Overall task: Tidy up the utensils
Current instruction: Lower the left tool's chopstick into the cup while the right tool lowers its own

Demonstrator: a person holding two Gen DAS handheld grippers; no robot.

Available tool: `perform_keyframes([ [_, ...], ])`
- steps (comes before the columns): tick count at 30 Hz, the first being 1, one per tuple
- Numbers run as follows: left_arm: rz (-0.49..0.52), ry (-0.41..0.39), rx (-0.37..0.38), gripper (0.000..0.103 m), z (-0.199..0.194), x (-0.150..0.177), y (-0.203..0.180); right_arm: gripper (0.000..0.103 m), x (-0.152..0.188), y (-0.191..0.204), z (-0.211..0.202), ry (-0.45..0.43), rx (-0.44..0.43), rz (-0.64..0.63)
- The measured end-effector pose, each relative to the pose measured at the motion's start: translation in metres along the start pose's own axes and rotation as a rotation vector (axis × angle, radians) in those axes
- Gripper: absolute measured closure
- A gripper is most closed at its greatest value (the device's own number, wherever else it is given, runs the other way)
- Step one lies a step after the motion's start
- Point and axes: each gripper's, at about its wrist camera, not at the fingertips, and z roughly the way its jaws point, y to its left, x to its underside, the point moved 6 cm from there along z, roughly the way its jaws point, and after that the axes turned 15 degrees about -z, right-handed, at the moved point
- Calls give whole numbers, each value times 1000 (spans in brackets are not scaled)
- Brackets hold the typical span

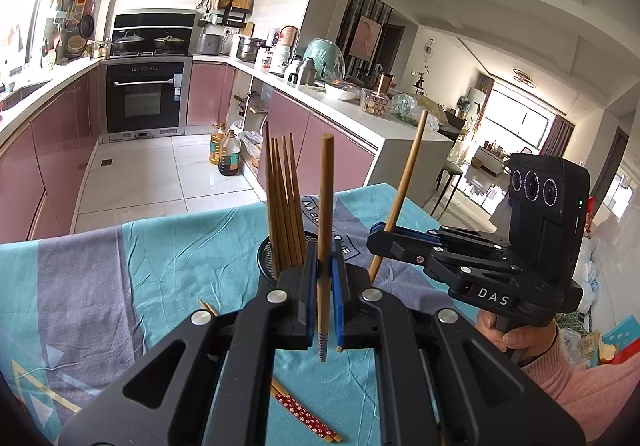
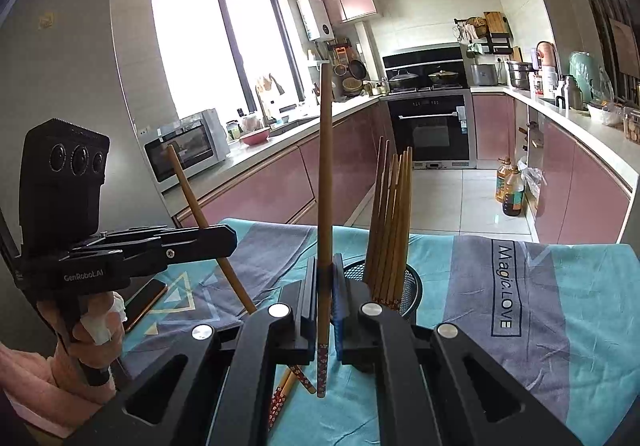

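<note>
**Both claws loaded, holder next**

L wrist view: left claw [image 1: 326, 286] clenched on one chopstick [image 1: 325, 214], upright, ridged tip down. Holder [image 1: 269, 260] sits just beyond the claw, to its left, w/ a bundle [image 1: 283, 206] in it. Right claw [image 1: 394, 240] grips another stick [image 1: 404, 182], tilted.

R wrist view: right claw [image 2: 327, 286] clamped on a stick [image 2: 325, 166], patterned end down; holder [image 2: 414, 288] close, right of it. Spares [image 2: 294, 380] lie on cloth [image 2: 560, 306].

Step, I judge: carry to holder. Next: bring tip over rim, lower, release.

Around you: a kitchen in daylight

You face a black oven [image 1: 145, 96] between pink cabinets, two oil bottles [image 1: 225, 150] on the tiled floor, a microwave [image 2: 188, 144] by the window, a phone [image 2: 146, 302] on the teal cloth [image 2: 560, 286].
</note>
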Motion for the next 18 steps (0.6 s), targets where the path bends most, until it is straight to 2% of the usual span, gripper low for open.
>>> perform_keyframes([
  [18, 39, -13, -8, 96, 1, -5, -18, 97, -14, -4, 3, -18, 3, -11],
])
